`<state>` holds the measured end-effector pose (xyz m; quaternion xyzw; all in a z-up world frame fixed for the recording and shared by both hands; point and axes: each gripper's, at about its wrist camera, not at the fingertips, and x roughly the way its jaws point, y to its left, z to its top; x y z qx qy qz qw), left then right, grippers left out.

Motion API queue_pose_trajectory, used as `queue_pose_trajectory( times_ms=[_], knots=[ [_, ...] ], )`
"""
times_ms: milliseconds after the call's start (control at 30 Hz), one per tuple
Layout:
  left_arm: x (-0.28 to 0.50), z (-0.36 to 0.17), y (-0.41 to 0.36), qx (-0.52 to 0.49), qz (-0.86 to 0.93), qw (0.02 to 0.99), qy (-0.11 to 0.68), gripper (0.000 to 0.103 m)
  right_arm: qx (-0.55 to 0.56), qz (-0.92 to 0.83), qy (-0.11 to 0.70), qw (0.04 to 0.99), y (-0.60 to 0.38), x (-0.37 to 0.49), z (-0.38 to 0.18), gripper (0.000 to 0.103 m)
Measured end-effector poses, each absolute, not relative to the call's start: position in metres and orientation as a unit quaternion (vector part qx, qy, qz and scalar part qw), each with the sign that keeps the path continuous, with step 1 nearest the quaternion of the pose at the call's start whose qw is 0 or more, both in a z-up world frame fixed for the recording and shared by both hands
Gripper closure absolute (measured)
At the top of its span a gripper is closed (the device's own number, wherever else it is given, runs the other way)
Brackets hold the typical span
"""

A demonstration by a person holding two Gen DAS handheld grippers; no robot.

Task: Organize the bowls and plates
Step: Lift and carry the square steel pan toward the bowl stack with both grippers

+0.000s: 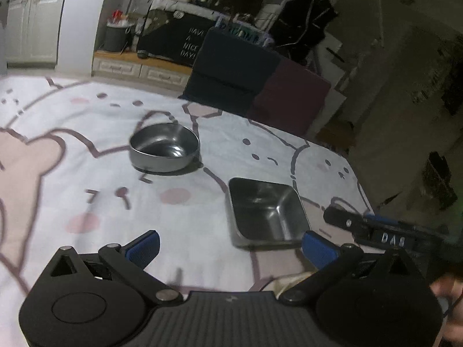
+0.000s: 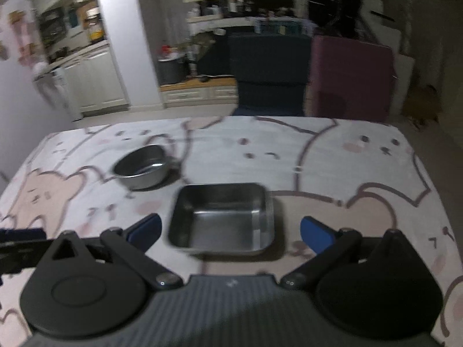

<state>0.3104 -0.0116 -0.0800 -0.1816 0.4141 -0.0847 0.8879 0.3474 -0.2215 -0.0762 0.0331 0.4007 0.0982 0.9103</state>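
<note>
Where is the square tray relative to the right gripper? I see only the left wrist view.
Observer: In the right wrist view the square tray lies straight ahead of the right gripper, between its open fingers' line, not gripped.
Operator: And the round bowl?
Observer: The round bowl stands beyond the tray, to its left, apart from it.
Operator: Is the far table edge near?
Observer: Bare tablecloth continues behind both dishes before two chairs.
</note>
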Motion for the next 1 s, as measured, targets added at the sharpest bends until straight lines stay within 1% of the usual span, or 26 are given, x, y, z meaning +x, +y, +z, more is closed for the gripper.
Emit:
queue_pose_trajectory(
  times_ms=[100, 167, 200, 233, 267, 300, 333, 367, 400, 433, 467, 500, 567, 600, 633, 700, 733, 767, 800, 900, 1000],
  knots=[
    [0.332, -0.098, -0.021, -0.203, -0.081, 0.878, 0.427, 0.000, 0.038, 0.097, 0.410, 0.906, -0.234, 0.362, -0.092, 0.000],
    [0.345, -0.109, -0.027, -0.202, -0.080, 0.874, 0.434, 0.004, 0.035, 0.086, 0.419, 0.903, -0.240, 0.372, -0.102, 0.002],
    [0.351, -0.116, -0.030, -0.199, -0.079, 0.872, 0.439, 0.007, 0.036, 0.083, 0.421, 0.902, -0.242, 0.377, -0.106, 0.008],
    [0.356, -0.121, -0.032, -0.197, -0.077, 0.870, 0.444, 0.017, 0.039, 0.085, 0.425, 0.901, -0.244, 0.382, -0.110, 0.012],
    [0.361, -0.127, -0.033, -0.196, -0.077, 0.867, 0.451, 0.027, 0.046, 0.090, 0.431, 0.897, -0.246, 0.388, -0.114, 0.021],
    [0.365, -0.133, -0.035, -0.197, -0.075, 0.865, 0.456, 0.031, 0.053, 0.095, 0.439, 0.892, -0.245, 0.396, -0.119, 0.028],
    [0.369, -0.137, -0.035, -0.199, -0.073, 0.863, 0.458, 0.036, 0.062, 0.097, 0.446, 0.888, -0.247, 0.401, -0.124, 0.031],
    [0.373, -0.142, -0.035, -0.201, -0.073, 0.862, 0.460, 0.040, 0.066, 0.096, 0.453, 0.884, -0.248, 0.404, -0.128, 0.035],
    [0.375, -0.145, -0.035, -0.203, -0.073, 0.862, 0.460, 0.041, 0.066, 0.094, 0.460, 0.881, -0.248, 0.408, -0.132, 0.040],
    [0.378, -0.149, -0.035, -0.205, -0.072, 0.862, 0.459, 0.045, 0.064, 0.092, 0.464, 0.879, -0.249, 0.412, -0.137, 0.042],
    [0.381, -0.152, -0.034, -0.208, -0.070, 0.861, 0.459, 0.049, 0.059, 0.090, 0.468, 0.877, -0.248, 0.415, -0.140, 0.047],
    [0.383, -0.154, -0.033, -0.210, -0.069, 0.861, 0.458, 0.051, 0.055, 0.089, 0.470, 0.876, -0.248, 0.416, -0.143, 0.050],
    [0.386, -0.157, -0.031, -0.215, -0.068, 0.860, 0.458, 0.055, 0.047, 0.087, 0.473, 0.876, -0.248, 0.418, -0.147, 0.066],
    [0.388, -0.159, -0.031, -0.217, -0.069, 0.860, 0.458, 0.056, 0.042, 0.083, 0.475, 0.875, -0.247, 0.420, -0.151, 0.069],
    [0.389, -0.161, -0.031, -0.218, -0.072, 0.859, 0.457, 0.059, 0.041, 0.082, 0.476, 0.875, -0.249, 0.419, -0.152, 0.070],
    [0.390, -0.163, -0.034, -0.215, -0.081, 0.859, 0.457, 0.069, 0.047, 0.088, 0.481, 0.871, -0.250, 0.422, -0.157, 0.078],
    [0.391, -0.164, -0.036, -0.211, -0.084, 0.859, 0.459, 0.084, 0.047, 0.092, 0.483, 0.870, -0.249, 0.422, -0.158, 0.082],
    [0.391, -0.165, -0.038, -0.209, -0.088, 0.858, 0.461, 0.095, 0.043, 0.098, 0.483, 0.869, -0.248, 0.420, -0.159, 0.091],
    [0.390, -0.164, -0.039, -0.212, -0.092, 0.858, 0.459, 0.096, 0.036, 0.105, 0.483, 0.869, -0.243, 0.419, -0.159, 0.098],
    [0.387, -0.155, -0.043, -0.189, -0.094, 0.869, 0.448, 0.096, 0.012, 0.110, 0.475, 0.873, -0.232, 0.416, -0.154, 0.099],
    [0.381, -0.142, -0.040, -0.191, -0.100, 0.875, 0.432, 0.095, 0.007, 0.105, 0.462, 0.881, -0.229, 0.409, -0.144, 0.099]
  ],
)
